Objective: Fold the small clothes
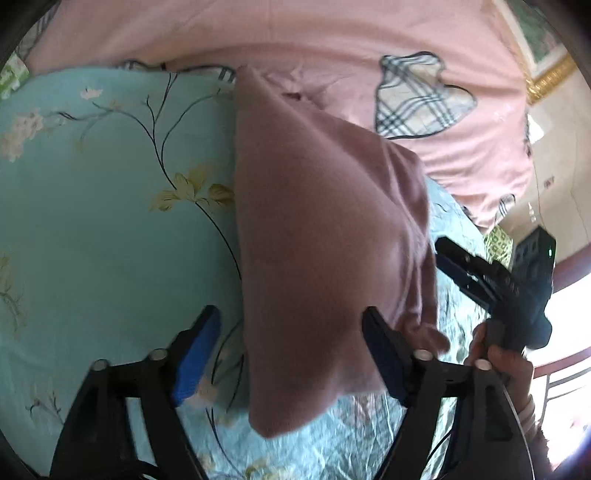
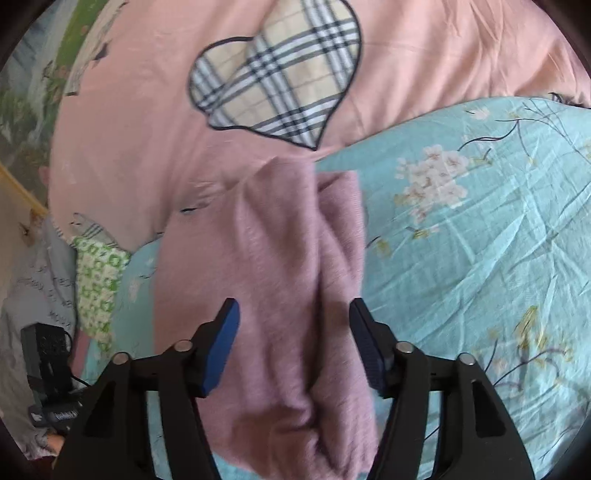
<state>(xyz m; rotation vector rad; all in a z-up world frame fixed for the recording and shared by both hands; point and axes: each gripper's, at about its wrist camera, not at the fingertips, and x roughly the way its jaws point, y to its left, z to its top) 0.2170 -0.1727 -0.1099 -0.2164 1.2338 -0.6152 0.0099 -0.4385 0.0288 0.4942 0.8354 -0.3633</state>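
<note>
On the bed, the largest surface is a turquoise floral-printed bedsheet (image 1: pixel 92 229) (image 2: pixel 480 266), wrinkled and spread beneath everything else. Behind it lies a pink quilt (image 1: pixel 295 33) (image 2: pixel 129 122) bearing a plaid heart-shaped patch (image 1: pixel 417 99) (image 2: pixel 280 77); the quilt's edge touches the sheet along the far side. The task's thing, a fuzzy mauve-pink knitted garment (image 1: pixel 317 229) (image 2: pixel 266 277), lies on the sheet with its far end against the quilt, partly doubled over, a lengthwise crease visible in the right wrist view. It fills the centre of both views and hides the sheet under it. A green-and-white patterned cloth (image 2: pixel 98 284) (image 1: pixel 498 243) lies near the bed's edge, beside a small black device (image 2: pixel 46 354). The left gripper (image 1: pixel 291 350) hangs above the garment's near edge, its blue-padded fingers (image 1: pixel 199 354) spread wide and gripping nothing. The right gripper (image 2: pixel 293 343) (image 1: pixel 476 269) is likewise released, fingers (image 2: pixel 221 347) parted on either side of the crease; whether they touch the fabric cannot be told. The person's right hand (image 1: pixel 506 362) holds its handle.
</note>
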